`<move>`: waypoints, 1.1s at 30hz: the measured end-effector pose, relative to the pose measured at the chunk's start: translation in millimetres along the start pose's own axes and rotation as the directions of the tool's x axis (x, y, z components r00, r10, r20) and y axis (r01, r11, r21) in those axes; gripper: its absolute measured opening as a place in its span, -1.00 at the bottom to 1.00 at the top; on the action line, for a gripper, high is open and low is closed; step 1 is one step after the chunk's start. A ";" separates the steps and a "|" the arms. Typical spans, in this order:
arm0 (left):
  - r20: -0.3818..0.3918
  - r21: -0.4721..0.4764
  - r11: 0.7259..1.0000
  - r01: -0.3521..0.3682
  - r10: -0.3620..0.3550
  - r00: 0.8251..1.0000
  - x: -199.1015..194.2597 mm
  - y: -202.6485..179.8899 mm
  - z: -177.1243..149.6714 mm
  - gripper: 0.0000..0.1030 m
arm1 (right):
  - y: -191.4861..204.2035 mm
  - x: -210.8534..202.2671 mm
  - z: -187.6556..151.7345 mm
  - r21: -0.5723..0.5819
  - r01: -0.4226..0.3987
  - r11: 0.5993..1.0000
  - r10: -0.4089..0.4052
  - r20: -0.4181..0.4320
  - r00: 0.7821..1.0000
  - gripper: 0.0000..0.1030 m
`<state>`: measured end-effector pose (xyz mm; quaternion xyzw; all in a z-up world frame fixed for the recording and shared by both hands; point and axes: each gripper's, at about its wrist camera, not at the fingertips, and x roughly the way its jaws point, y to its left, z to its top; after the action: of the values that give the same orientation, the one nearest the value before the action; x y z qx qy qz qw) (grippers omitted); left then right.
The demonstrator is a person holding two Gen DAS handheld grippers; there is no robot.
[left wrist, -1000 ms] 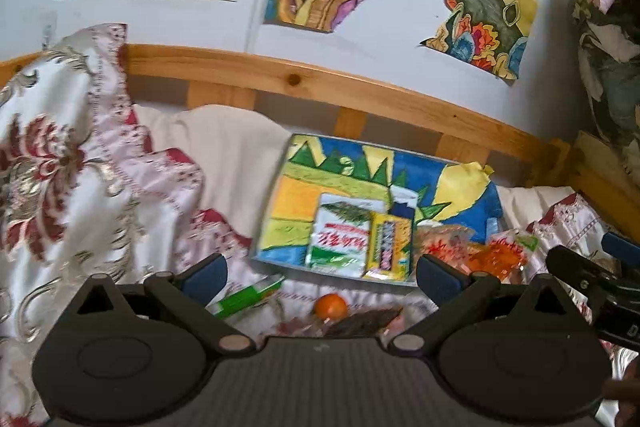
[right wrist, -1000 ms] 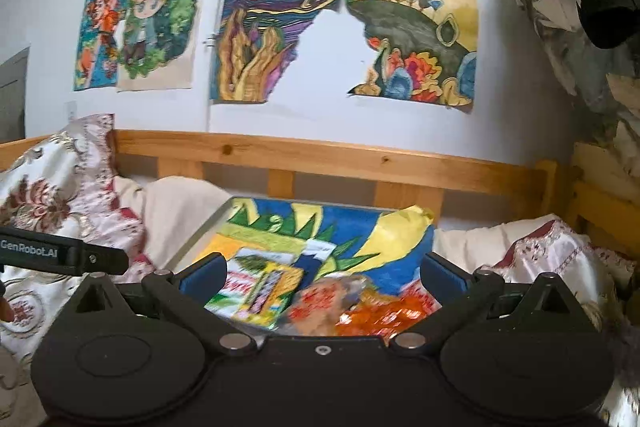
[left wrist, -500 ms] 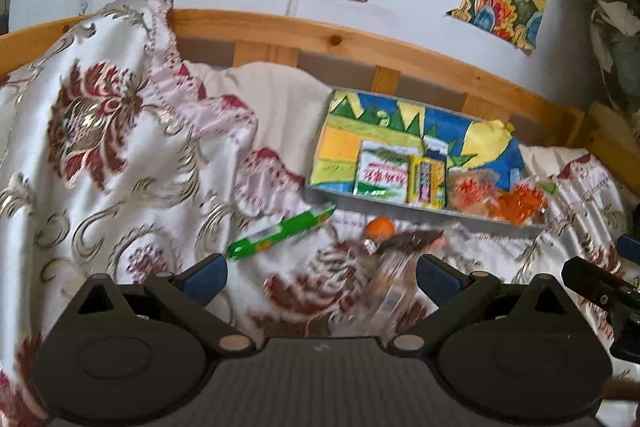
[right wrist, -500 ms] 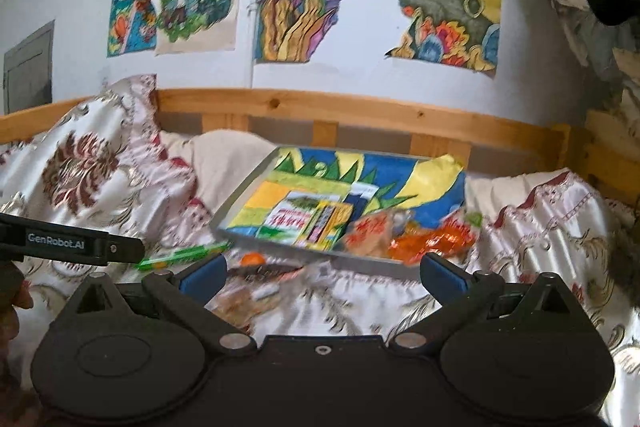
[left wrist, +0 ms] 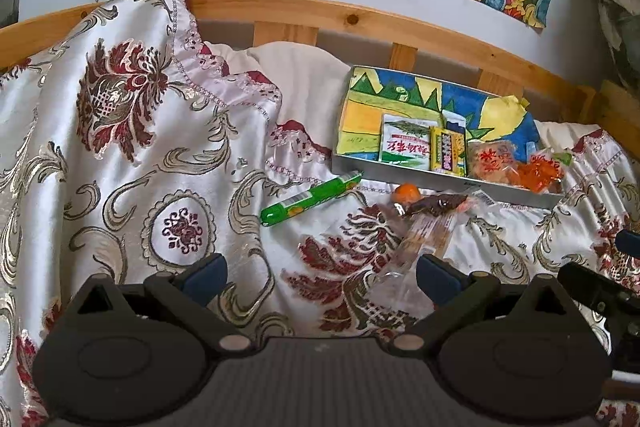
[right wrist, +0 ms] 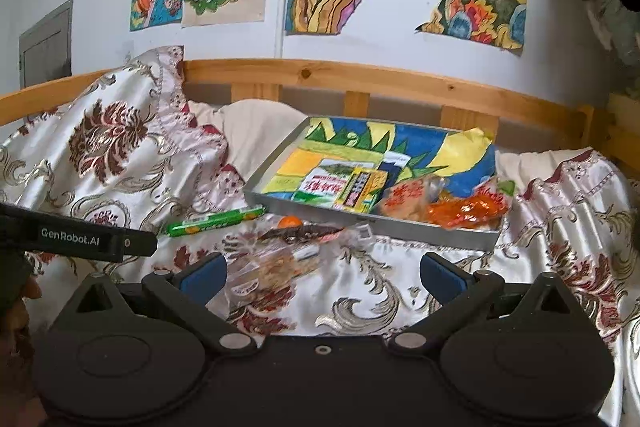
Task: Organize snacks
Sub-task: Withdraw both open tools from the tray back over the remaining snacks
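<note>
Both hand-held grippers, left (left wrist: 320,277) and right (right wrist: 322,273), have pulled back wide open and empty, leaving green tube (left wrist: 310,199), orange (left wrist: 407,193) and clear packet (left wrist: 424,239) on bed outside tray (left wrist: 440,179).

Both claws are drawing back from the tray (left wrist: 400,169); green tube (left wrist: 310,199) and clear packet (right wrist: 276,263) are coming into view.

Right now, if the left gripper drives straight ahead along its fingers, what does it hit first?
Probably the bedspread itself: the left gripper, jaws open, points at bare cloth. The clear cracker packet lies just off its right finger and the green tube farther on; depth is uncertain.
</note>
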<state>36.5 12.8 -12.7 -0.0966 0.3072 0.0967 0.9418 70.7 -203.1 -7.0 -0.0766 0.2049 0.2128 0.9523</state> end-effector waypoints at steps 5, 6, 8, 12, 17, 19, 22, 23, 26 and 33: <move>-0.005 0.013 1.000 -0.007 0.007 1.000 0.4 1.8 -2.1 0.99 | 1.9 4.4 -4.5 0.002 -0.007 1.000 0.007 -0.025 1.000 0.99; -0.008 0.015 1.000 -0.008 0.008 1.000 0.5 2.2 -2.5 0.99 | 2.0 5.2 -5.2 0.004 -0.009 1.000 0.009 -0.030 1.000 0.99; -0.014 0.016 1.000 -0.012 0.012 1.000 1.3 3.0 -2.8 0.99 | 1.9 6.9 -6.5 0.008 -0.013 1.000 0.013 -0.038 0.999 0.99; -0.024 0.017 1.000 -0.024 0.024 0.999 2.3 3.9 -3.0 0.99 | 2.3 10.2 -9.1 0.009 -0.016 1.000 0.017 -0.054 0.998 0.99; -0.038 0.027 0.998 -0.052 0.053 0.998 4.8 5.5 -2.0 0.99 | 1.9 13.6 -13.0 0.023 -0.028 0.999 0.029 -0.070 0.997 0.99; -0.040 0.024 0.998 -0.057 0.058 0.998 5.1 7.2 -1.3 0.99 | 2.6 14.2 -14.0 0.024 -0.030 0.999 0.032 -0.071 0.997 0.99; -0.042 0.021 0.998 -0.062 0.063 0.997 5.8 9.6 0.2 0.99 | 3.4 15.1 -14.6 0.024 -0.036 0.999 0.038 -0.071 0.997 0.99; -0.042 0.022 0.998 -0.064 0.065 0.997 5.8 9.8 0.6 0.99 | 3.9 15.3 -14.7 0.024 -0.038 0.999 0.040 -0.071 0.997 0.99; -0.040 0.027 0.997 -0.069 0.070 0.997 6.6 11.1 2.6 0.99 | 5.5 16.3 -14.4 0.023 -0.046 0.999 0.048 -0.072 0.996 0.99; -0.037 0.038 0.996 -0.077 0.078 0.996 11.7 13.3 9.3 0.99 | 8.9 21.4 -12.9 0.018 -0.064 0.998 0.065 -0.078 0.995 0.99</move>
<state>47.7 29.3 -14.0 -0.0695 0.3305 0.1258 0.9328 79.8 -190.2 -28.2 -0.0710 0.2463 0.2385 0.9367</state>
